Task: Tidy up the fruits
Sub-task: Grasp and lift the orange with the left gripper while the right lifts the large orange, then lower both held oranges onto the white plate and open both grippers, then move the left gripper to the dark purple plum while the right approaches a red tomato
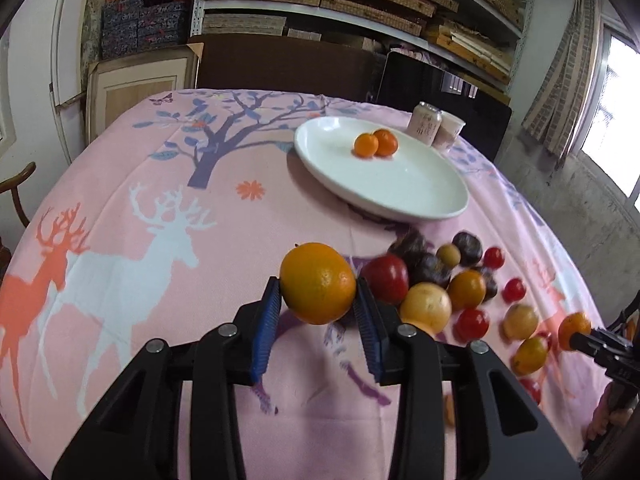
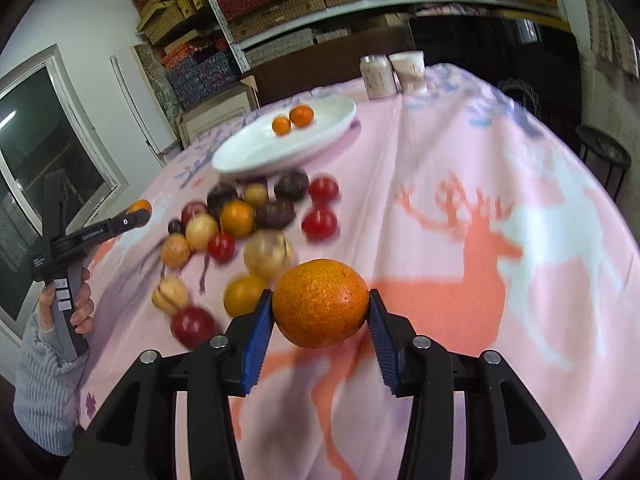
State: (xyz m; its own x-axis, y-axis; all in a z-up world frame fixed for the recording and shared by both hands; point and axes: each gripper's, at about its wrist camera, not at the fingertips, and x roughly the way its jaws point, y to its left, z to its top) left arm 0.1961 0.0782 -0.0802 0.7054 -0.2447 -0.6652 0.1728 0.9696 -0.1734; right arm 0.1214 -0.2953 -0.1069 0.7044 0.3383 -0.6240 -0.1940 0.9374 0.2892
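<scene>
My left gripper (image 1: 317, 300) pinching orange (image 1: 318, 283), right gripper (image 2: 320, 312) pinching another orange (image 2: 320, 303). Round, may slip, roll into fruit pile (image 1: 460, 280) before plate (image 1: 400, 196).

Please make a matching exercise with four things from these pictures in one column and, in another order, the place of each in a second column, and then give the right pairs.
1. smooth orange
2. rough-skinned orange
3. two small tangerines
4. pale drink can

A. on the white oval plate
B. between the left gripper pads
C. behind the plate, beside a paper cup
D. between the right gripper pads

Pairs: 1-B, 2-D, 3-A, 4-C
</scene>
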